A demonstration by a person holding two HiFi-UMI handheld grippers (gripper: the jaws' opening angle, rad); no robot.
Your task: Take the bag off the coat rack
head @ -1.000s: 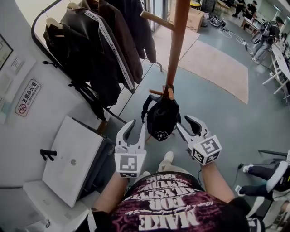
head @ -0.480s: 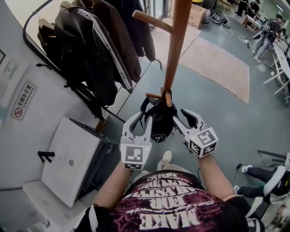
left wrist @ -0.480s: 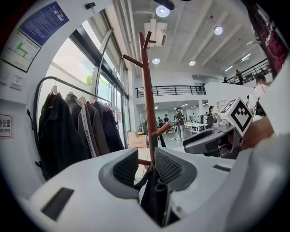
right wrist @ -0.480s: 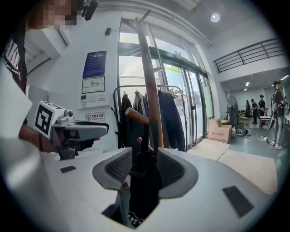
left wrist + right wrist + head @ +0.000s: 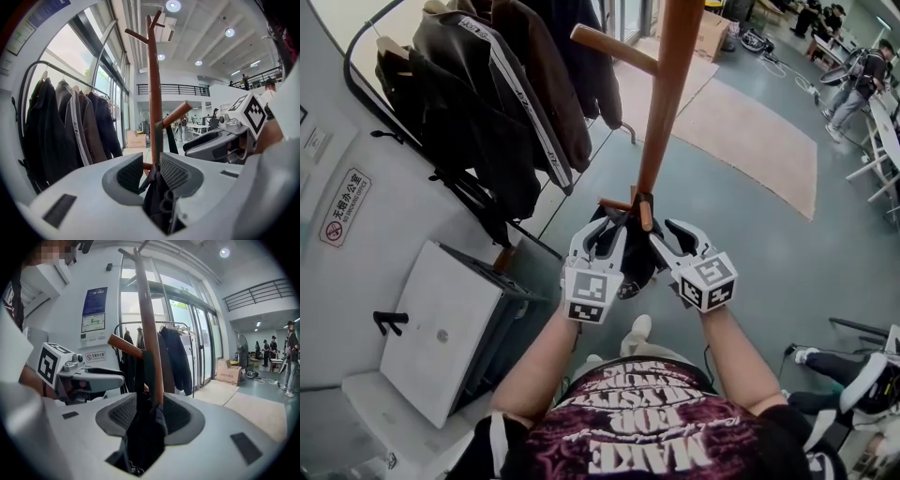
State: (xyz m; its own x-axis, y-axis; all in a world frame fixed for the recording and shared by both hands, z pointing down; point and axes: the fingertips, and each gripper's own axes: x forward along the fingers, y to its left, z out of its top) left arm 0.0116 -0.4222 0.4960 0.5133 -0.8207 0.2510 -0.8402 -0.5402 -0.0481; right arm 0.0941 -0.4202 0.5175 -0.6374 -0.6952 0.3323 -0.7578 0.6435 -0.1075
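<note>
A black bag (image 5: 630, 261) hangs by its strap from a low peg (image 5: 645, 212) of the brown wooden coat rack (image 5: 667, 89). My left gripper (image 5: 602, 232) reaches the bag's top from the left, my right gripper (image 5: 671, 236) from the right. In the left gripper view the bag's dark fabric (image 5: 152, 190) lies between the open jaws, with the pole (image 5: 153, 89) straight ahead. The right gripper view likewise shows the bag (image 5: 143, 432) filling the gap between open jaws, its strap running up to the peg (image 5: 125, 346). The grippers hide most of the bag's top.
A rail of dark jackets (image 5: 502, 103) stands close on the left. A white box (image 5: 441, 328) lies on the floor at lower left. A tan mat (image 5: 750, 131) is beyond the rack. People stand at the far right (image 5: 862, 70). My own shoe (image 5: 637, 330) shows under the bag.
Both grippers have risen and moved inward from below the bag until their jaws straddle its top beside the peg. The bag still hangs on the rack.
</note>
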